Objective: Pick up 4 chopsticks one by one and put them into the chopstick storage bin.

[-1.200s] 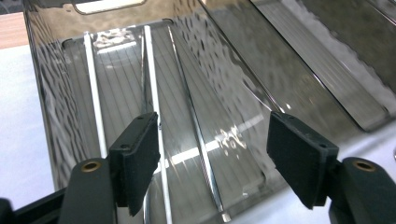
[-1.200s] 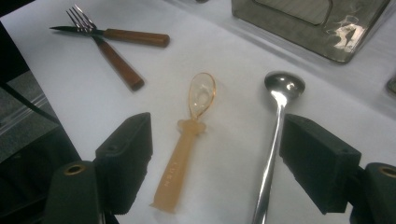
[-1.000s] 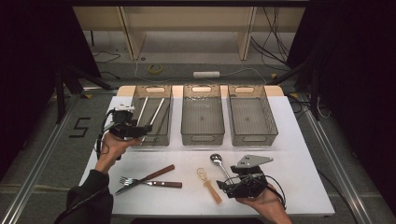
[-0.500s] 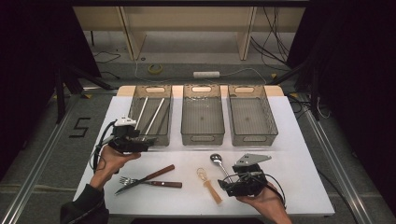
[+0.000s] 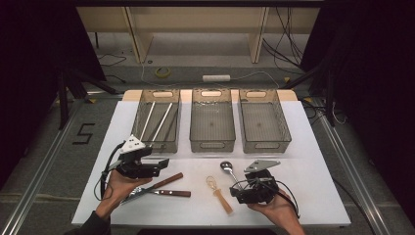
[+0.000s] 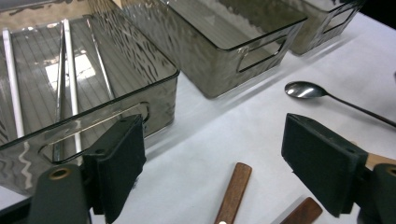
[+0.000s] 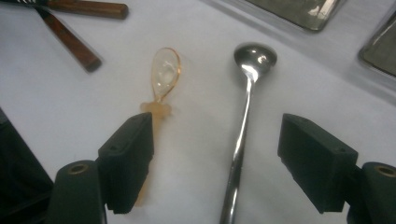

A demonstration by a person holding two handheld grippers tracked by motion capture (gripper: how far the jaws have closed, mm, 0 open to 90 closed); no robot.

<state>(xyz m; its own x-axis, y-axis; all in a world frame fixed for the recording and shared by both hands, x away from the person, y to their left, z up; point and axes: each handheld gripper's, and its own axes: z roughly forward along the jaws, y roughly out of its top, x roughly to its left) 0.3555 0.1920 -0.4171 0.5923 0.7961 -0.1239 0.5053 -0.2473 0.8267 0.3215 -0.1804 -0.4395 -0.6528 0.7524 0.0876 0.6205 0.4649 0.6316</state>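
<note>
With chopsticks (image 5: pixel 155 121) already binned at eleven o'clock, left claw (image 5: pixel 164 163) has just been spreading, empty, over the wooden-handled cutlery (image 5: pixel 166 188); right claw (image 7: pixel 215 158), spread, straddles the metal spoon (image 7: pixel 245 116).

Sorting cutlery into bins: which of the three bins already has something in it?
The left bin: it holds thin white sticks; the middle bin and right bin are empty.
</note>
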